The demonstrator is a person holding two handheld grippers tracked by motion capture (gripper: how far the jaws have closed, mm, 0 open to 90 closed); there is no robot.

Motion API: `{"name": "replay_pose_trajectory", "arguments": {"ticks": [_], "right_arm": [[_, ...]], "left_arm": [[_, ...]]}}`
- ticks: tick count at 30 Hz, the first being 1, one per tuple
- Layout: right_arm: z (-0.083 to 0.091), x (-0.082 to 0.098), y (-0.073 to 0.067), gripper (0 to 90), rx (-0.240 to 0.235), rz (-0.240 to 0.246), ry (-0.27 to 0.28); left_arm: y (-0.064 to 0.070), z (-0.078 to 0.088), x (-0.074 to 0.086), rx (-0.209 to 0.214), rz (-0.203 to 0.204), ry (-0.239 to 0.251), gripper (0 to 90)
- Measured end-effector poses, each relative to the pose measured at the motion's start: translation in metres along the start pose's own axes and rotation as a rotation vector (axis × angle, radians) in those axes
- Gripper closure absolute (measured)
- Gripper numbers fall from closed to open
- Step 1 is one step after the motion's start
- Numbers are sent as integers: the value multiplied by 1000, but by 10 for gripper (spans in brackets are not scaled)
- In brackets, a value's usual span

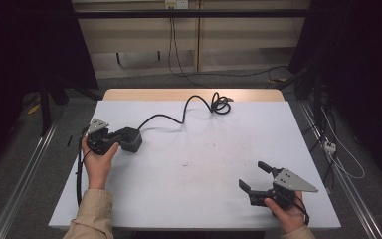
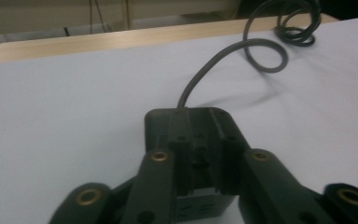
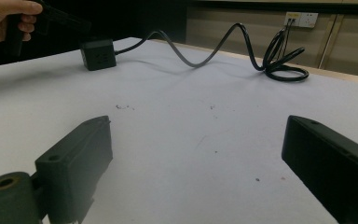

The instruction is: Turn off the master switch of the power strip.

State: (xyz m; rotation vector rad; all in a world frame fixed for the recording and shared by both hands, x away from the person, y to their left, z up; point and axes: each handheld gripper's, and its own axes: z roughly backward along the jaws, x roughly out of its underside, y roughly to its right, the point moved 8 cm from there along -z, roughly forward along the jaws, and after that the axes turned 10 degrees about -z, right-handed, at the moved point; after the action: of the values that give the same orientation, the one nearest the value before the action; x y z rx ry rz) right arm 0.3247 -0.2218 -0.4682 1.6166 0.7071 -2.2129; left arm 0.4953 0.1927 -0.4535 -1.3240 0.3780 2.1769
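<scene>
Beyond the left hand-held gripper (image 1: 114,140), a wall socket (image 3: 301,19) sits on the far wall; the white worktop (image 1: 199,164) bears small dark specks (image 3: 123,107) ahead of the right hand-held gripper (image 1: 254,178).

A recording lab or test room: a white-topped table (image 1: 189,169) stands between dark curtains (image 1: 25,45), floor rails (image 1: 25,169) run beside it, and loose cables (image 1: 338,149) trail nearby; wall sockets (image 3: 300,18) sit behind it.

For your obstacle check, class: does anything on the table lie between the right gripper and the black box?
Nothing visible does. Bare table lies between the right gripper and the black box, which sits between the left gripper's jaws.
</scene>
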Motion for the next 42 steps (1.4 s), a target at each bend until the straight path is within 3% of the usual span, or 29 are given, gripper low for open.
{"name": "replay_pose_trajectory", "arguments": {"ticks": [3,10,12,19,25,31,42], "right_arm": [[0,0,0,79,-1,1,-2],[-1,0,-1,79,-4,-1,-2],[-1,-1,-1,80,-4,0,-1],[-1,-1,-2,79,-7,5,-1],[0,-1,-1,79,-2,3,2],[0,-2,-1,79,1,-1,3],[2,-2,2,79,7,2,7]], "left_arm": [[4,2,-2,28,28,7,717],[12,7,-3,55,24,-25,508],[13,9,-3,59,16,-26,485],[20,13,-7,83,41,-6,319],[30,20,-12,117,25,9,173],[41,26,-13,162,15,32,135],[50,37,-5,195,-2,44,80]]}}
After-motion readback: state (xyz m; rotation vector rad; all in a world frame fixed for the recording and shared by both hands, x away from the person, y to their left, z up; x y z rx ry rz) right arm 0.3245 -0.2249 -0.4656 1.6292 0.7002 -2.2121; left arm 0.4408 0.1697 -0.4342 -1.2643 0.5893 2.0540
